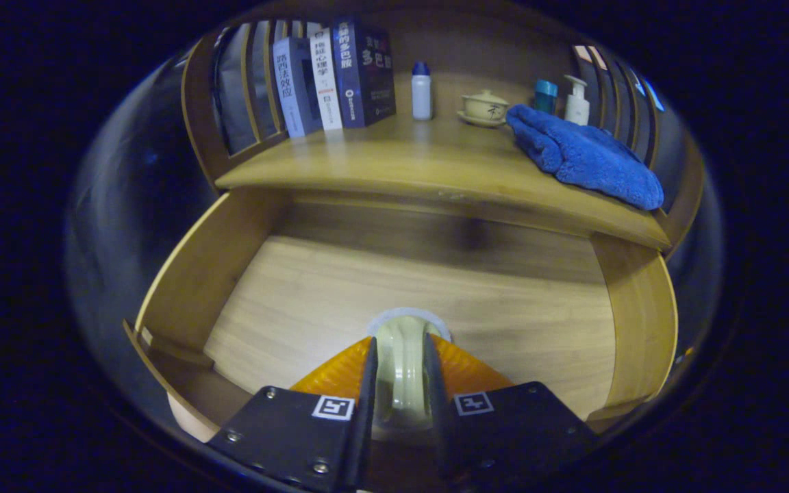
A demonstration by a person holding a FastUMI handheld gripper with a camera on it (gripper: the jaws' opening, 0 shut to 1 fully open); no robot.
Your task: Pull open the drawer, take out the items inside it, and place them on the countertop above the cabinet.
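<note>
You are holding the gripper [400, 373] tilted down over the open drawer [209, 274], its fingers narrowed and pressing from both sides on a pale cream, glossy item [403, 363] with a rounded rim; what it is, you cannot tell. The item is sitting between the fingers, just above the drawer's wooden floor near its front edge. Beyond the fingers, the worktop [394, 164] is carrying, from left to right, a row of upright books [336, 79], a small white bottle with a blue cap [422, 90], a lidded cup on a saucer [484, 108], a crumpled blue towel [583, 156], a teal-capped container [545, 96] and a white pump bottle [577, 101].
</note>
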